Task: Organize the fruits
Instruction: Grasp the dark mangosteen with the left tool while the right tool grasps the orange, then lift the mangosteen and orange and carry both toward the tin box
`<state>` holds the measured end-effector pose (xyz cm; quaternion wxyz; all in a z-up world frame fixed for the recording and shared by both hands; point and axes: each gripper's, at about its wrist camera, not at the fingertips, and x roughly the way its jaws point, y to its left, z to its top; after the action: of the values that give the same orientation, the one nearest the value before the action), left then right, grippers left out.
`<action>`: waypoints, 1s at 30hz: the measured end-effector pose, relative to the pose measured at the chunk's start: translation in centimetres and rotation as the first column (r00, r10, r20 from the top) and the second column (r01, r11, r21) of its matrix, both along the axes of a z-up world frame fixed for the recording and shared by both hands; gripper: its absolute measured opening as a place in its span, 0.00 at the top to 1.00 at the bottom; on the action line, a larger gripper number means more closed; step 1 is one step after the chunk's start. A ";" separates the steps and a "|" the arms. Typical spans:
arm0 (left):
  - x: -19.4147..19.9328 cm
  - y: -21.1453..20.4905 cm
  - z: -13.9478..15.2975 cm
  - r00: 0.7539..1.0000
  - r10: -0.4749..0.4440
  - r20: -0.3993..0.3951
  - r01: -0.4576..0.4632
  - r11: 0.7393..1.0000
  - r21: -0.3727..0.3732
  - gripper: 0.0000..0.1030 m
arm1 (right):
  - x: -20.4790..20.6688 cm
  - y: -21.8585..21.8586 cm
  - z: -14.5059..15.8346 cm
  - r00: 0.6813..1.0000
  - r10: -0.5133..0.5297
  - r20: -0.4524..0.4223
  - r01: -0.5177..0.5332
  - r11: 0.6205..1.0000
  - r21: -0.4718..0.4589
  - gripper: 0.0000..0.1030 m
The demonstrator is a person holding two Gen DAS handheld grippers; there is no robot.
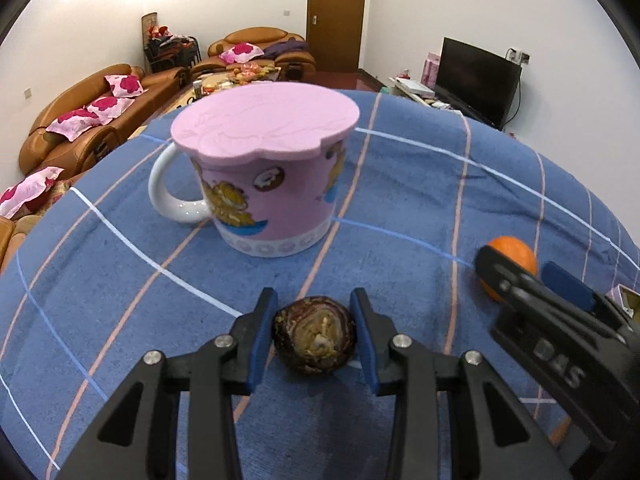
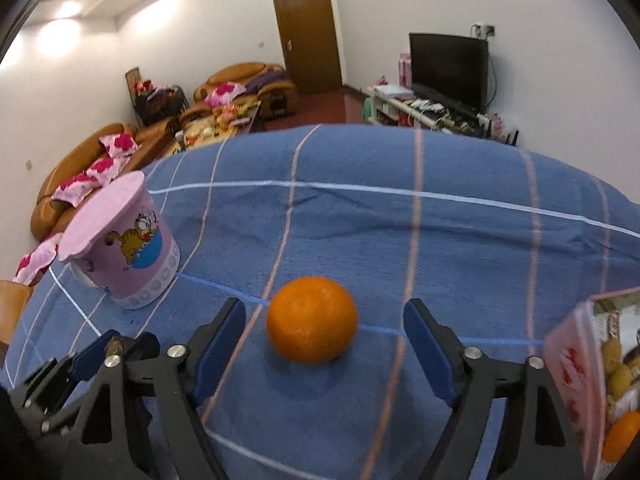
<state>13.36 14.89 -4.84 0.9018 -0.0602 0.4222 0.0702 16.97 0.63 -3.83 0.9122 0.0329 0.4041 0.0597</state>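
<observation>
Between the blue pads of the left gripper (image 1: 314, 334), a dark brown fruit (image 1: 314, 338) is sitting squeezed tight on the blue checked cloth (image 1: 400, 184). Beside it, the right gripper (image 2: 324, 354) is standing wide around an orange (image 2: 312, 319), not touching it. Behind them, a pink mug (image 1: 266, 196) is wearing its pink lid (image 1: 264, 118).
</observation>
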 end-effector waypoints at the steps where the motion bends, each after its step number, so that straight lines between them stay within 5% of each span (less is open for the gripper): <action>1: 0.0 0.0 0.0 1.000 0.001 -0.003 -0.001 1.000 0.001 0.62 | 0.3 0.3 -0.3 1.000 0.006 -0.023 -0.007 1.000 -0.004 0.37; 2: 0.1 0.0 0.0 1.000 0.002 -0.005 -0.002 1.000 0.002 0.62 | 0.8 0.6 -0.7 0.998 0.014 -0.057 -0.015 1.000 -0.012 0.47; 4: 0.0 -0.1 0.0 1.000 0.002 -0.007 -0.002 1.000 0.005 0.62 | 0.7 0.9 -0.6 0.999 0.013 -0.053 -0.014 0.999 -0.030 0.51; 19: 0.5 -0.3 -0.7 1.000 0.008 -0.011 -0.008 1.000 0.001 0.61 | -2.3 1.3 -0.2 0.997 0.070 -0.034 -0.071 0.997 -0.024 0.53; 30: -0.4 0.5 -0.8 1.000 0.016 -0.002 -0.016 1.000 0.004 0.61 | -7.6 1.5 2.5 0.981 0.025 0.191 -0.007 0.995 -0.095 0.53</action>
<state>12.91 15.37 -5.65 0.9009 -0.0619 0.4224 0.0783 9.41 2.09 -1.29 0.9470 -0.0190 0.3166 0.0510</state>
